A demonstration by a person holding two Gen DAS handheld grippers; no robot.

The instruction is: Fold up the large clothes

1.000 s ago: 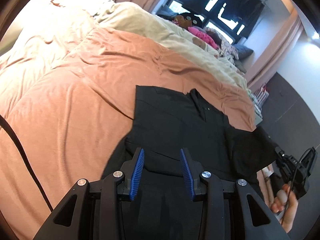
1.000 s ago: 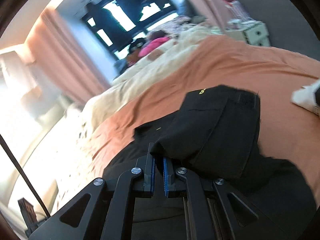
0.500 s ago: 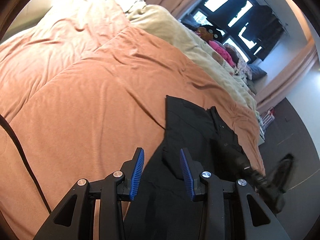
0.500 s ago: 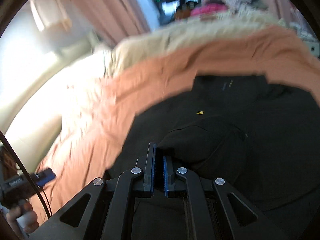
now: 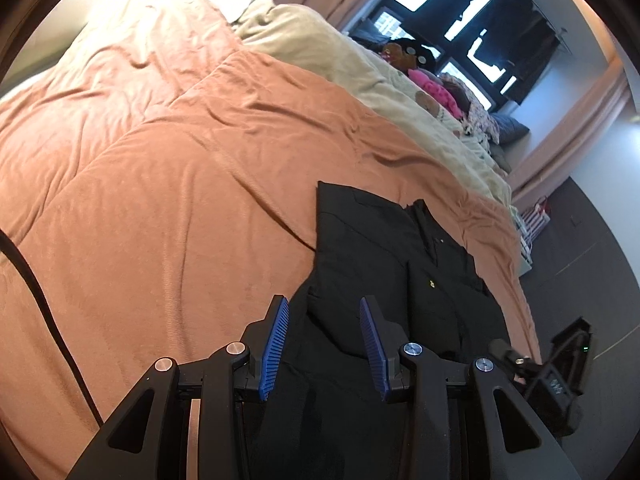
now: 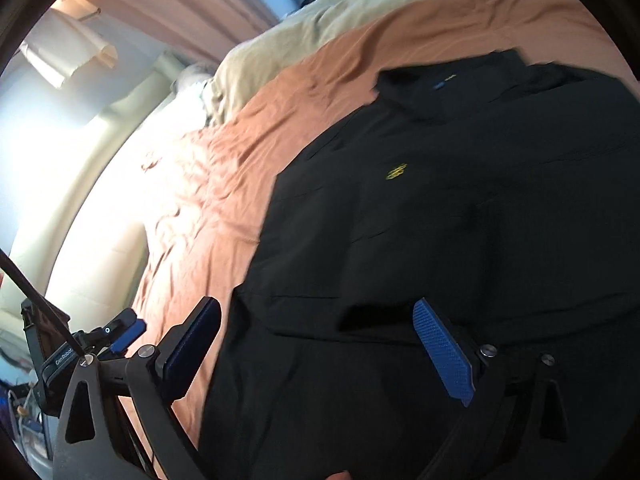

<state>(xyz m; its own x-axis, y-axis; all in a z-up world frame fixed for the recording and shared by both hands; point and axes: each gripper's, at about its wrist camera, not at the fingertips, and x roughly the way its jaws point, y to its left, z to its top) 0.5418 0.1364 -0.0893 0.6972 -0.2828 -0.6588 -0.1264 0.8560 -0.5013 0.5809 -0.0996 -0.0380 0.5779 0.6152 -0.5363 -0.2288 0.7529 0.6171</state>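
Shirt (image 6: 460, 208) lies flat beneath both wide-spread hand-held grippers (image 5: 324, 344) (image 6: 320, 344).

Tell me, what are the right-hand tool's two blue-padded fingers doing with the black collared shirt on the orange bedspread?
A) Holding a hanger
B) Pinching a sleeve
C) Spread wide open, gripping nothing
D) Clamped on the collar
C: in the right wrist view the right gripper has its blue pads far apart over the black collared shirt, with no cloth held between them.
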